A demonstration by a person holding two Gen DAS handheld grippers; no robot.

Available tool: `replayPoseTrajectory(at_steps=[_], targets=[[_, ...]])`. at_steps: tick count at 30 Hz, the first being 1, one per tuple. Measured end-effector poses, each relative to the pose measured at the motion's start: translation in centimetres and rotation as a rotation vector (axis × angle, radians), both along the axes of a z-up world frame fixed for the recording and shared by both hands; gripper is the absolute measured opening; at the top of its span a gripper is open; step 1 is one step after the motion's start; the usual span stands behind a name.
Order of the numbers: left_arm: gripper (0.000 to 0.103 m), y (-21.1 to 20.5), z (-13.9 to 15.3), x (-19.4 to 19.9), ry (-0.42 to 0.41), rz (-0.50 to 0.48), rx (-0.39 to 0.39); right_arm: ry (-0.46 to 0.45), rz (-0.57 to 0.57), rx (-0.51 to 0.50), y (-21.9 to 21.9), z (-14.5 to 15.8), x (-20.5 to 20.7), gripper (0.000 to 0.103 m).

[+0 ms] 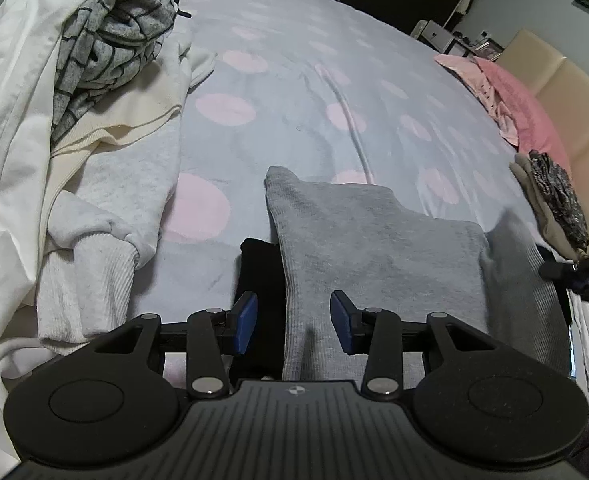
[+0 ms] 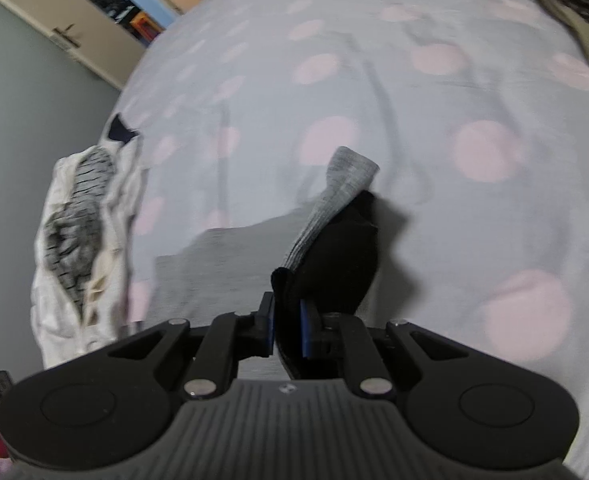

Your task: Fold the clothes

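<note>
A grey ribbed garment (image 1: pixel 366 248) lies on the bed in front of me, with a black piece (image 1: pixel 260 276) showing at its left edge. My left gripper (image 1: pixel 293 322) is open, its blue pads (image 1: pixel 246 322) on either side of the garment's near edge. My right gripper (image 2: pixel 287 330) is shut on a fold of the grey and black garment (image 2: pixel 334 240) and holds it lifted above the bed. The rest of the grey cloth (image 2: pixel 214 272) lies flat to its left. The right gripper's dark tip (image 1: pixel 586 270) shows at the right edge of the left wrist view.
The bed has a pale blue cover with pink dots (image 1: pixel 294 80). A heap of white, cream and grey-striped clothes (image 1: pixel 94 80) lies at the left. Pink clothes (image 1: pixel 506 96) and a folded stack (image 1: pixel 554 204) sit at the right, by the beige headboard (image 1: pixel 566 92).
</note>
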State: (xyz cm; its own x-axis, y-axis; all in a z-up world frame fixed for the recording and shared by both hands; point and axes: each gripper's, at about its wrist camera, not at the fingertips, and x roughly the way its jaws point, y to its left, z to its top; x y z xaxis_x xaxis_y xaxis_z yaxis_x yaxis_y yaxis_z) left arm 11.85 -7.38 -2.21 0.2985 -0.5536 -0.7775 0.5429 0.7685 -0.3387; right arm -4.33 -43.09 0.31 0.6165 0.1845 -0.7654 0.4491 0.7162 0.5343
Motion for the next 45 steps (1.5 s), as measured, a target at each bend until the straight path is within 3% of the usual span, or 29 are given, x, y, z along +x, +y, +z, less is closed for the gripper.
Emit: replayPoseTrajectory(at_steps=[12, 23, 28, 37, 45], targets=[[0.033, 1.4, -0.6, 0.0, 0.009, 0.013, 0.001, -0.057, 0.204, 0.108, 9.2, 0.5, 7.5, 0.013], [0.033, 2.9, -0.5, 0.3, 0.002, 0.030, 0.002, 0.034, 0.307, 0.082, 15.4, -3.7, 12.8, 0.014], [0.033, 2.9, -0.1, 0.2, -0.009, 0.024, 0.002, 0.063, 0.335, 0.059, 16.1, -4.8, 13.3, 0.023], [0.033, 2.8, 1.0, -1.1, -0.025, 0.005, 0.000, -0.038, 0.318, -0.049, 13.3, 0.1, 8.9, 0.040], [0.033, 3.5, 1.4, -2.8, -0.010, 0.011, 0.003, 0.014, 0.378, -0.182, 12.5, -1.8, 2.8, 0.051]])
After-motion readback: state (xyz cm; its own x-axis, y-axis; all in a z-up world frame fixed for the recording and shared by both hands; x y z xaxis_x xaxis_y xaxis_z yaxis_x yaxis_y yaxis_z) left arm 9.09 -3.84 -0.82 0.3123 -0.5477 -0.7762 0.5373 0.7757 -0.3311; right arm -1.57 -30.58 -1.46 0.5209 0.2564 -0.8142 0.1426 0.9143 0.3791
